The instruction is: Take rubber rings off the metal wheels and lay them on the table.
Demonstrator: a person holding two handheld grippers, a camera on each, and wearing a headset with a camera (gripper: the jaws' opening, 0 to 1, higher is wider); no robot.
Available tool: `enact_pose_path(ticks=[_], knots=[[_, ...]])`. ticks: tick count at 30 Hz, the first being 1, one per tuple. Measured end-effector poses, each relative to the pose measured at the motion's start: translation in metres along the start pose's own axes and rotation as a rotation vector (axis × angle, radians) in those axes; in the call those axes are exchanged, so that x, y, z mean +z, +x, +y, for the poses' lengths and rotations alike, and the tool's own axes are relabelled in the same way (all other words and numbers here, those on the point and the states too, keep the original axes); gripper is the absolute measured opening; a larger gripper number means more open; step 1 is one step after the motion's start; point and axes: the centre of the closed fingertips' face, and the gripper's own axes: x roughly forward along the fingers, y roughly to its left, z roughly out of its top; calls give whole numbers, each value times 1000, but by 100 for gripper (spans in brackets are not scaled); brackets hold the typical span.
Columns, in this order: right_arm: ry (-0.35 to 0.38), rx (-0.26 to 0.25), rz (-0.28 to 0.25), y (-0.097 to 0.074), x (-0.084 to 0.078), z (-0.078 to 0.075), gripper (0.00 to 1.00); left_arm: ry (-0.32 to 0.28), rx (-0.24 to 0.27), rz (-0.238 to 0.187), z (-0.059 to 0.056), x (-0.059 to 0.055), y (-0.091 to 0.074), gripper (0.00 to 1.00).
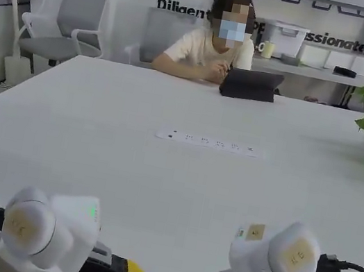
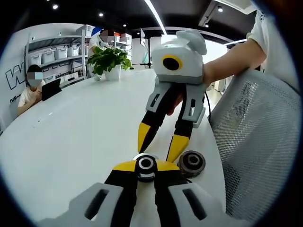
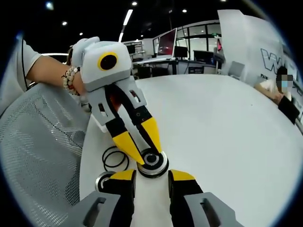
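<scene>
The left gripper (image 2: 146, 166) fingers pinched a metal wheel (image 2: 146, 163) at the lower centre of its own view, and the right gripper (image 2: 156, 153) fingers stood wide astride it. A second wheel (image 2: 191, 163) lay just beside it on the table (image 2: 85, 132). What looked like two loose rubber rings (image 3: 115, 159) lay at the lower left of the right gripper view.

Left tongs (image 3: 143, 150) are clamped on a metal wheel (image 3: 154, 163) on the white bench (image 3: 213, 123), right tongs (image 3: 152, 176) gaping just short of it (two black rubber rings (image 3: 115, 158) lie beside).
</scene>
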Motion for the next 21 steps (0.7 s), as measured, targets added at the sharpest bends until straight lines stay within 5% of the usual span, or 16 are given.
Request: enact_pose_path(ticks=[11,21], knots=[[-36,-31,-4,2,2,-5,26,2,5,-3,0,0,1,7],[-80,-1,16,0,-2,-1,16,5,8,-10,2,0,1,7]])
